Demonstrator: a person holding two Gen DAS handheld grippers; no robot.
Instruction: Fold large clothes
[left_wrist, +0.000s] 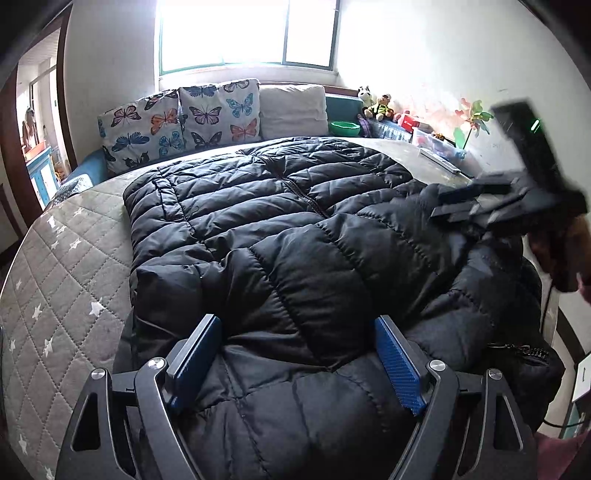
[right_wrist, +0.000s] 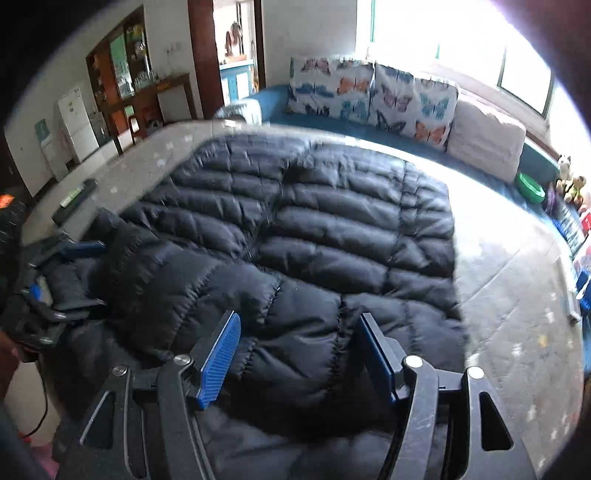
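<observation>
Hand-held gripper (left_wrist: 295, 354) gapes over jacket (left_wrist: 280, 229).

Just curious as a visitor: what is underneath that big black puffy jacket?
The black jacket lies spread on a grey quilted cover with white stars, seen around its edges. Anything directly beneath the jacket is covered and cannot be seen.
</observation>
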